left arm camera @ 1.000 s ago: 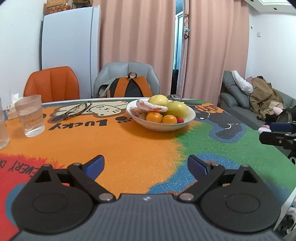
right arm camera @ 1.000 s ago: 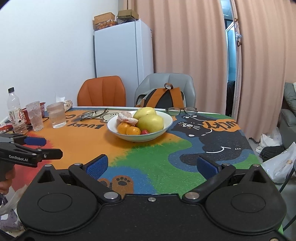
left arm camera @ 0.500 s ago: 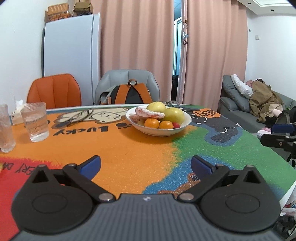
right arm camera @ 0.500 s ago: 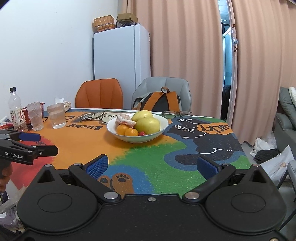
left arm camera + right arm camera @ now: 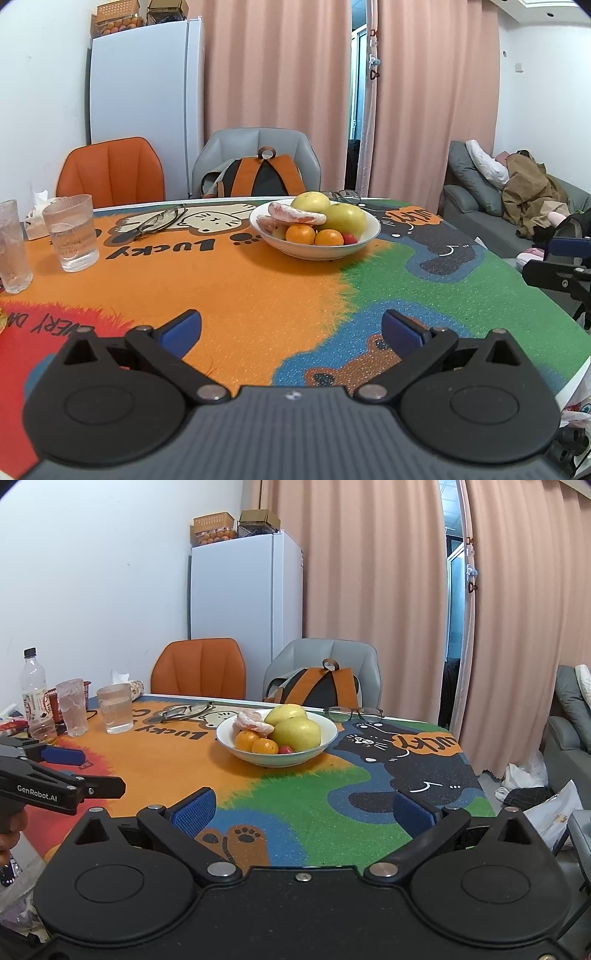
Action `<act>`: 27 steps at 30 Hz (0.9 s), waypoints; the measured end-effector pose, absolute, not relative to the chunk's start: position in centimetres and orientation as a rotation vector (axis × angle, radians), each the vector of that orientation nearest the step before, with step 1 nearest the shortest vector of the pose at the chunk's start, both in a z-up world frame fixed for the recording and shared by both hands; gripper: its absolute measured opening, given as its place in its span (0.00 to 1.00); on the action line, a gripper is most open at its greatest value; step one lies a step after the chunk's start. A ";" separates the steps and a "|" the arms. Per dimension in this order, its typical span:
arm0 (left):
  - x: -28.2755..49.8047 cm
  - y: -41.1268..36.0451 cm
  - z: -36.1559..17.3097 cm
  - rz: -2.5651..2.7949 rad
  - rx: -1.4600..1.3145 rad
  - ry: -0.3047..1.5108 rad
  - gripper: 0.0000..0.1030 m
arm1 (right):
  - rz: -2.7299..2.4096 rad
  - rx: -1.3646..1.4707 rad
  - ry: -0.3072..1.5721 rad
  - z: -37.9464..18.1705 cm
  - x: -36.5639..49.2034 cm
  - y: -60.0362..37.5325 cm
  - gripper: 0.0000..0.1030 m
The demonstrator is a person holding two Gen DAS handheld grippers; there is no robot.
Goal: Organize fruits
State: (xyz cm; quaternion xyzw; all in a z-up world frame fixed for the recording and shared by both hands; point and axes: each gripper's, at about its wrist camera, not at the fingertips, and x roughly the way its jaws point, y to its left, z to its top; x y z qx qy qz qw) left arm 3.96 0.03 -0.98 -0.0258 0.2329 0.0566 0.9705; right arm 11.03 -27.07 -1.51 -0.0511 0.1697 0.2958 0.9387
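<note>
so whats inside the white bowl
The white bowl holds two large yellow-green fruits, two small oranges, peeled pinkish citrus segments on top and one small red fruit. Anything beneath the pile is hidden.

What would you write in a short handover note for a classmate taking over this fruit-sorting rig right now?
Left gripper: open, empty, low over the table.
Right gripper: open, empty, at the near edge.
White bowl sits mid-table, holding two yellow-green apples, two oranges, peeled citrus and a small red fruit.
Done: no fruit lies outside the bowl.
Left: all the sorting; neither gripper is near the bowl.
</note>
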 end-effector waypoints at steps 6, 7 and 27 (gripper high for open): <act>3.6 -0.2 -0.7 0.117 -0.044 0.449 1.00 | 0.608 -0.104 0.350 -1.6 11.0 -27.0 1.00; 3.6 -0.2 -0.7 0.116 -0.045 0.447 1.00 | 0.608 -0.104 0.350 -1.6 10.9 -27.0 1.00; 3.5 -0.6 -0.6 0.116 -0.033 0.449 1.00 | 0.615 -0.107 0.349 -1.5 10.7 -27.1 1.00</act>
